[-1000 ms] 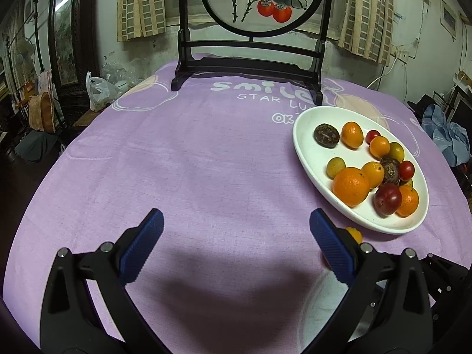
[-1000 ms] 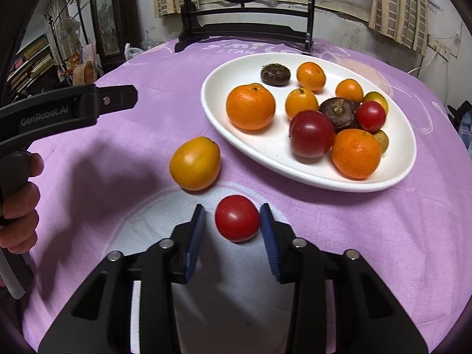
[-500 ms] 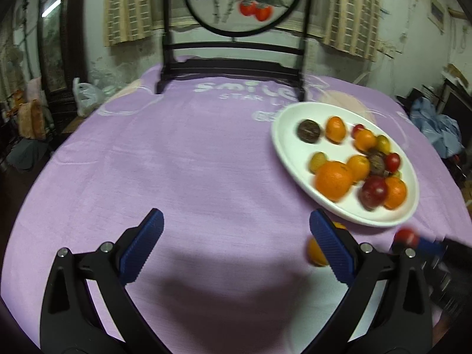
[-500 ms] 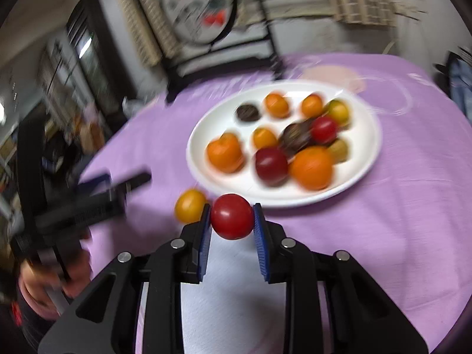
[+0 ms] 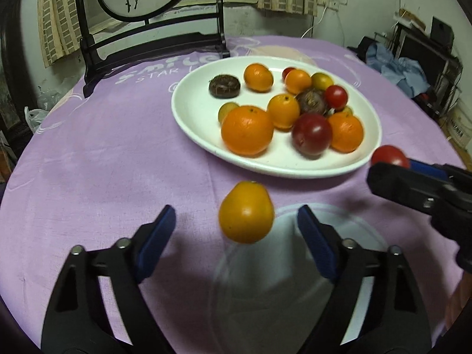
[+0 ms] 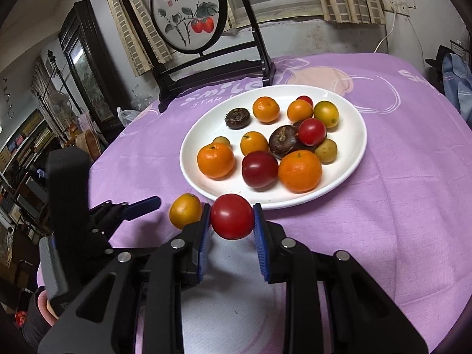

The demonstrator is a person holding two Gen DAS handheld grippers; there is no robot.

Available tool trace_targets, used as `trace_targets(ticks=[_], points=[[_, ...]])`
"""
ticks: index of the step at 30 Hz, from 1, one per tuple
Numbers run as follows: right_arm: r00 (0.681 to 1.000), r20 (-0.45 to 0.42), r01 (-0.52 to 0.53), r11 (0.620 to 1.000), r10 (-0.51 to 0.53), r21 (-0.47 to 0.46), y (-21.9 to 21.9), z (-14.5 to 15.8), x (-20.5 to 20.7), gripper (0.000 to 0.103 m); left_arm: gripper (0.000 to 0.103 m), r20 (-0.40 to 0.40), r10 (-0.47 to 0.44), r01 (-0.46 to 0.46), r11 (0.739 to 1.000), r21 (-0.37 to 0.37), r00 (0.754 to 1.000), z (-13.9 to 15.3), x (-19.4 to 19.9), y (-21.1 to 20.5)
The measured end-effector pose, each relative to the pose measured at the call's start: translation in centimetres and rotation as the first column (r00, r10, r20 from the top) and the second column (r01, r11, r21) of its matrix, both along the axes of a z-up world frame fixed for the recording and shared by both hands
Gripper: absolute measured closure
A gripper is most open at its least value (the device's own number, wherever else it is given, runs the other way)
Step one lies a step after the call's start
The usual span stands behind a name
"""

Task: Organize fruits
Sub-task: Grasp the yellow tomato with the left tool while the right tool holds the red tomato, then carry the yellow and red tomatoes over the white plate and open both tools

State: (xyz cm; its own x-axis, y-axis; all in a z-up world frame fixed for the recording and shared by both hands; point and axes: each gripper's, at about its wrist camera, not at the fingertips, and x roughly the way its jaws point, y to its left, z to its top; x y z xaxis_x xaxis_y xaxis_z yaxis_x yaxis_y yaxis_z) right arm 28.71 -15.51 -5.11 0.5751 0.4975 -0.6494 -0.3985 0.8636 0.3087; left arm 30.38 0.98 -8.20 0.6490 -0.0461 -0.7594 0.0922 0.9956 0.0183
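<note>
My right gripper [image 6: 232, 225] is shut on a red tomato [image 6: 232, 216] and holds it above the cloth, just short of the near rim of the white plate [image 6: 352, 112]. The tomato [image 5: 389, 155] also shows at the right of the left wrist view. The plate [image 5: 194, 118] holds several oranges, tomatoes and dark fruits. A yellow-orange fruit [image 5: 246, 211] lies on the purple cloth in front of the plate, between the fingers of my open left gripper [image 5: 236, 236], which does not touch it. It also shows in the right wrist view [image 6: 185, 210].
A black framed screen with painted persimmons [image 6: 188, 23] stands at the table's far edge behind the plate. The round table is covered by a purple cloth [image 5: 103, 147]. Dark furniture and clutter surround the table.
My right gripper closed on the red tomato and lifted it off the cloth toward the plate. My left gripper swung right and now straddles the yellow-orange fruit.
</note>
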Motion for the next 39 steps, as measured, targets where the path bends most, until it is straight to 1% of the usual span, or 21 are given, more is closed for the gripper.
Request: trace_targets(ticks=[2,4,7,8,9,10,13,15,17,21,26,31,33,36,39], points=[[1.0,0.001,0.002,1.0,-0.002,-0.003,0.0,0.0,0.0,0.075,0.023,-0.005,0.008,-0.007,1.0,0.025,1.0,-0.3,0.0,-0.1],[1.0,0.005,0.006,1.0,-0.005,-0.012,0.1,0.0,-0.1,0.075,0.026,-0.008,0.004,-0.003,1.0,0.025,1.0,-0.3,0.0,-0.1],[1.0,0.008,0.008,1.0,-0.008,-0.021,0.1,-0.1,-0.1,0.075,0.037,-0.017,0.0,0.0,1.0,0.022,1.0,-0.5,0.2,-0.2],[1.0,0.007,0.009,1.0,-0.009,-0.023,0.1,-0.1,0.0,0.075,0.045,-0.023,-0.002,0.002,1.0,0.02,1.0,-0.6,0.2,-0.2],[1.0,0.007,0.01,1.0,-0.009,-0.024,0.1,-0.1,0.0,0.075,0.05,-0.031,-0.007,0.007,1.0,0.012,1.0,-0.6,0.3,-0.2],[1.0,0.007,0.01,1.0,-0.01,-0.025,0.2,-0.1,0.0,0.075,0.051,-0.033,-0.011,0.011,1.0,0.0,0.999,-0.7,0.3,-0.2],[1.0,0.005,0.009,1.0,-0.009,-0.03,0.2,-0.2,0.1,0.075,0.055,-0.031,-0.015,0.015,1.0,0.003,0.999,-0.7,0.1,-0.3],[1.0,0.002,0.006,0.999,-0.006,-0.034,0.3,-0.3,0.1,0.075,0.061,-0.03,-0.022,0.022,1.0,0.001,0.999,-0.7,0.0,-0.5],[1.0,0.004,0.006,0.999,-0.006,-0.037,0.3,-0.3,0.0,0.075,0.064,-0.024,-0.018,0.019,1.0,0.01,1.0,-0.7,-0.2,-0.6],[1.0,0.008,0.008,0.999,-0.007,-0.046,0.4,-0.4,0.1,0.075,0.064,-0.023,-0.014,0.014,1.0,0.012,1.0,-0.6,-0.3,-0.7],[0.999,0.049,0.027,0.996,-0.023,-0.083,0.6,-0.3,-0.3,0.075,0.065,-0.025,0.005,-0.005,1.0,0.002,1.0,-0.6,-0.9,-0.6],[0.999,0.042,0.028,0.998,-0.025,-0.063,0.5,-0.6,-1.9,0.075,0.065,-0.032,0.031,-0.032,0.999,-0.02,0.999,-0.4,-2.6,-0.4],[0.998,0.06,0.029,0.997,-0.025,-0.066,0.5,-0.3,-2.8,0.075,0.065,-0.036,0.04,-0.041,0.999,-0.033,0.999,-0.3,-3.4,-0.2],[0.994,0.108,0.032,0.998,-0.026,-0.054,0.2,0.7,-4.2,0.075,0.065,-0.01,0.053,-0.053,0.996,-0.074,0.999,0.7,-5.0,0.5],[0.99,0.136,0.046,0.999,-0.043,-0.023,-0.3,1.8,-4.4,0.075,0.065,0.03,0.068,-0.065,0.993,-0.094,0.997,2.2,-5.6,1.1]])
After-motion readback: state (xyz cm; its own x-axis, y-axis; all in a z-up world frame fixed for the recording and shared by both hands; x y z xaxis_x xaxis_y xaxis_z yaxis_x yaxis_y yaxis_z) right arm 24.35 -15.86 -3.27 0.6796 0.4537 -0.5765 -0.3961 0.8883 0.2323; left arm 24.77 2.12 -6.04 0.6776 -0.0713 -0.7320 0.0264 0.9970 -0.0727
